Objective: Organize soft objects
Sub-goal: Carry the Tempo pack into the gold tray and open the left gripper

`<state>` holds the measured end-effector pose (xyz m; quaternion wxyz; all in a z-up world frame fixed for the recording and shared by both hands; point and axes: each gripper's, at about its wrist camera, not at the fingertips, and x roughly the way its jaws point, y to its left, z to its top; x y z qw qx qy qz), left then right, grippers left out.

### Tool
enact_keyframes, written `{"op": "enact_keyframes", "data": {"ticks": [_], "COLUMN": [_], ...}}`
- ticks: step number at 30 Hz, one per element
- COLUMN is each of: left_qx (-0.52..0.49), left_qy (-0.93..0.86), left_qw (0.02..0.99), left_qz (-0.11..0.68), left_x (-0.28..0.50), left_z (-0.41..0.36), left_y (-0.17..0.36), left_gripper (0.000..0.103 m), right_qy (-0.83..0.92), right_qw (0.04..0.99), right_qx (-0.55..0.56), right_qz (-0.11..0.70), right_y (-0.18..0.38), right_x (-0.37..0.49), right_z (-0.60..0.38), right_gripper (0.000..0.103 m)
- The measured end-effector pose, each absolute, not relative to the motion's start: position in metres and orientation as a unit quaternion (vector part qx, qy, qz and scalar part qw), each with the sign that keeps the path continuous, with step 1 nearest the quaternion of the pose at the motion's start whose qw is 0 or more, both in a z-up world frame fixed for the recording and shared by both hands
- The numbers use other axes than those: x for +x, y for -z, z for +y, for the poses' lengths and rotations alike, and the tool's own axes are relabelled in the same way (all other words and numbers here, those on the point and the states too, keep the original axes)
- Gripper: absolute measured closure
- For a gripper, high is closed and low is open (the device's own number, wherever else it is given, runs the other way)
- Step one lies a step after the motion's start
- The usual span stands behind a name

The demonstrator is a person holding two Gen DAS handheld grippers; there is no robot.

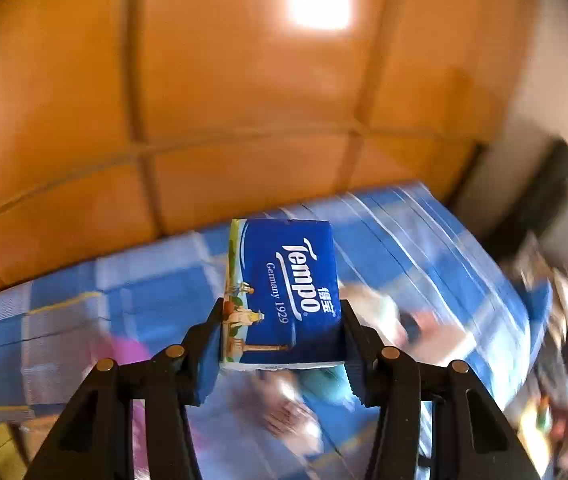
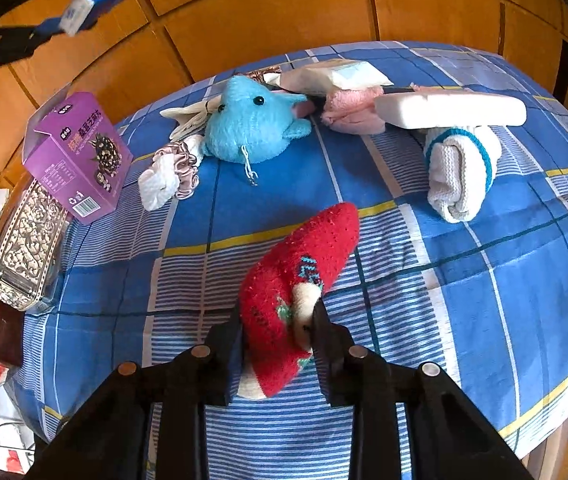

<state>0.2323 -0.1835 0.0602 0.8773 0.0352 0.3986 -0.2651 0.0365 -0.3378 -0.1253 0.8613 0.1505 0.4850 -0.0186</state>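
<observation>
My left gripper (image 1: pixel 281 332) is shut on a blue Tempo tissue pack (image 1: pixel 288 280) and holds it in the air above the blurred plaid tablecloth (image 1: pixel 424 248). The right wrist view shows that same gripper (image 2: pixel 71 4) and pack (image 2: pixel 79 12) high at the top left. My right gripper (image 2: pixel 277 320) points down at the tablecloth (image 2: pixel 484 300), its pads pressing both sides of a fuzzy red sock (image 2: pixel 308 248) near the white cuff. The sock's toe points away from me.
Beyond lie a blue plush toy (image 2: pixel 243 124), a pink cloth (image 2: pixel 348 110), two white packets (image 2: pixel 452 110), a rolled white sock (image 2: pixel 460 168) and a scrunchie (image 2: pixel 181 168). A purple box (image 2: pixel 79 156) and an ornate clear container (image 2: pixel 23 248) stand at the left edge. Wooden panels rise behind.
</observation>
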Motion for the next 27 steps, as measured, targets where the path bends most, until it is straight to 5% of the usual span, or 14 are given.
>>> {"op": "enact_keyframes", "data": {"ticks": [7, 16, 27], "left_qx": [-0.014, -0.064, -0.150], "left_qy": [0.135, 0.013, -0.021], "left_qw": [0.920, 0.921, 0.872], "left_qz": [0.367, 0.384, 0.466], "left_x": [0.255, 0.166, 0.108], "left_z": [-0.044, 0.137, 0.189], "left_y": [-0.081, -0.030, 0.080], "left_gripper": [0.051, 0.051, 0.051], "right_qy": [0.019, 0.032, 0.069], "right_qw": [0.870, 0.873, 0.876], "right_qx": [0.135, 0.110, 0.072], "right_qz": [0.474, 0.474, 0.472], "right_y": [0.122, 0.122, 0.120], "right_x": [0.027, 0.027, 0.025], "right_z": [-0.333, -0.323, -0.306], "right_gripper": [0.073, 0.072, 0.073]}}
